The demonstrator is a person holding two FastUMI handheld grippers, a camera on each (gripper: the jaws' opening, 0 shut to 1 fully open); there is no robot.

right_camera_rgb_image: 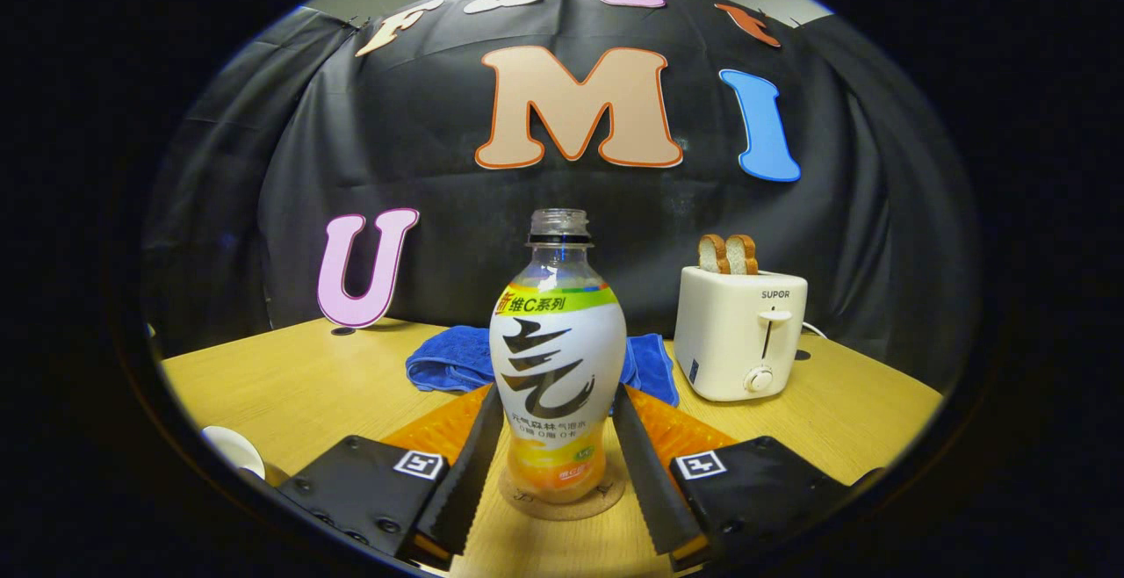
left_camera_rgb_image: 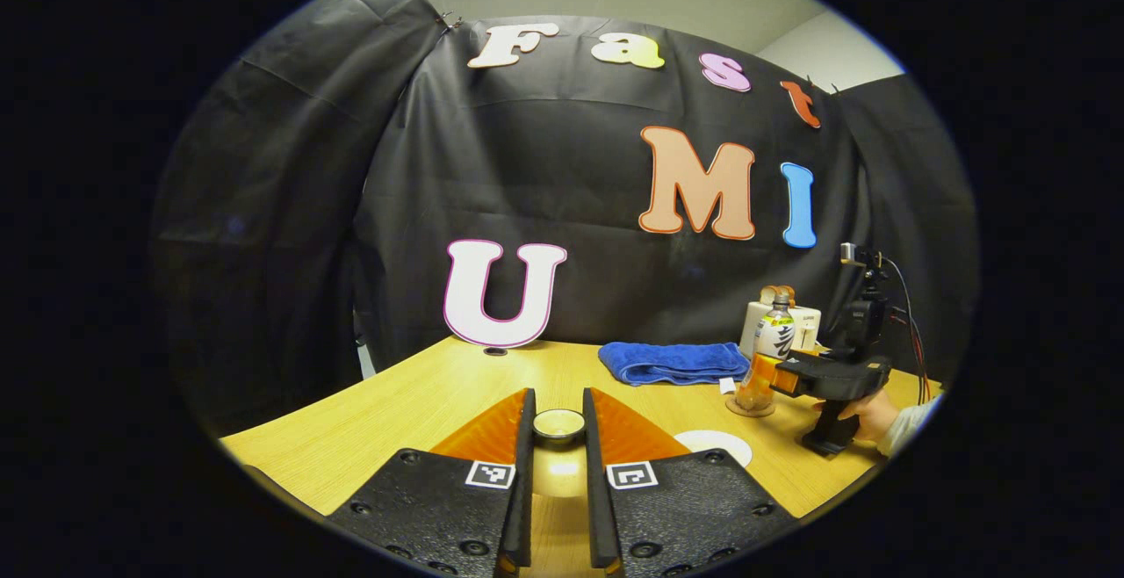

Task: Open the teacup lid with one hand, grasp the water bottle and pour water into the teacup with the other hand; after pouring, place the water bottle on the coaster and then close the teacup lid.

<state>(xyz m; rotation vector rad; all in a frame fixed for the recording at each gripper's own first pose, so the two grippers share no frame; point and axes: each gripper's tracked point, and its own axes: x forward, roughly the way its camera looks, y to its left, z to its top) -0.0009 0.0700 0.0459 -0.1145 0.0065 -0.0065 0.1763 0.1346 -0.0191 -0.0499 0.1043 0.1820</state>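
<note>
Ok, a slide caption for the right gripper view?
Right gripper straddles the uncapped water bottle standing on its coaster.

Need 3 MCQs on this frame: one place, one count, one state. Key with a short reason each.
1. Where does the clear plastic drink bottle stand?
A. on the round cork coaster
B. on the folded blue towel
C. on the white toaster

2. How many bread slices stick out of the toaster?
A. one
B. two
C. four

3. The bottle's mouth is:
A. capped
B. uncapped
C. corked

Key: 1 A, its base sits on the coaster between the right claw fingers; 2 B, two brown tops show; 3 B, bare threaded neck.
</note>
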